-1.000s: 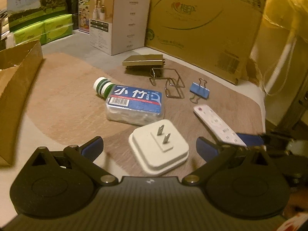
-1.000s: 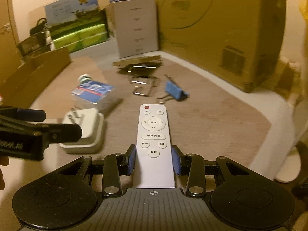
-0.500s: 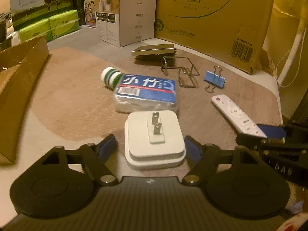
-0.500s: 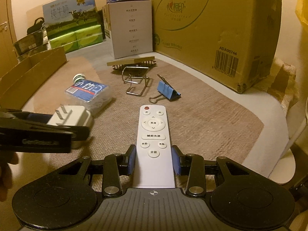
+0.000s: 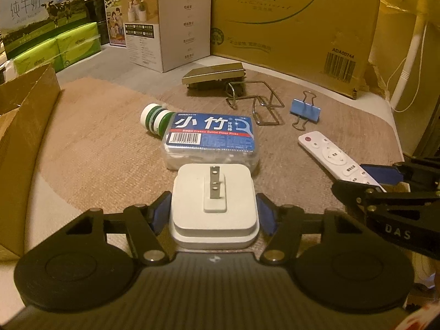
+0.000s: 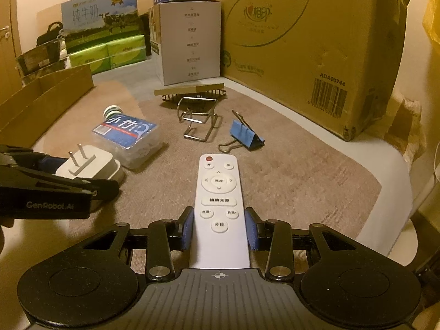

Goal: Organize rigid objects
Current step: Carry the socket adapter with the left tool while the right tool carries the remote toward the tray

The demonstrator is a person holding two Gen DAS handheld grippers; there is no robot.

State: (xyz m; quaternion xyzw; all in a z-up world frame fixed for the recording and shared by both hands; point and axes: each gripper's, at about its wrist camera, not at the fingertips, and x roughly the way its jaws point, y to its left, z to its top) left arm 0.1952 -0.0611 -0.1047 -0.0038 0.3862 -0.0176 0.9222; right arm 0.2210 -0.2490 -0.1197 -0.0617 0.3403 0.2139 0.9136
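A white power adapter [image 5: 192, 192] lies prongs-up on the brown mat [image 5: 96, 151]. My left gripper [image 5: 213, 209] straddles it, jaws closing, and the blue pads [image 5: 161, 211] lie against its two sides. In the right wrist view the adapter [image 6: 90, 162] sits beside the left gripper's black fingers [image 6: 55, 189]. My right gripper [image 6: 219, 228] is shut on the near end of a white remote [image 6: 219, 189], which points away from me. The remote [image 5: 330, 154] and the right gripper [image 5: 385, 181] also appear at the right of the left wrist view.
Beyond the adapter lie a blue-labelled floss-pick box [image 5: 211, 137], a green-and-white bottle [image 5: 154, 118], a wire stand [image 5: 261, 104], a blue binder clip [image 5: 305, 110] and a flat gold piece [image 5: 214, 73]. An open cardboard box [image 5: 22, 137] stands left, big cartons [image 5: 297, 27] behind.
My left gripper moved up to the adapter and its jaws narrowed from wide open to the adapter's sides. The right gripper kept its hold on the remote.
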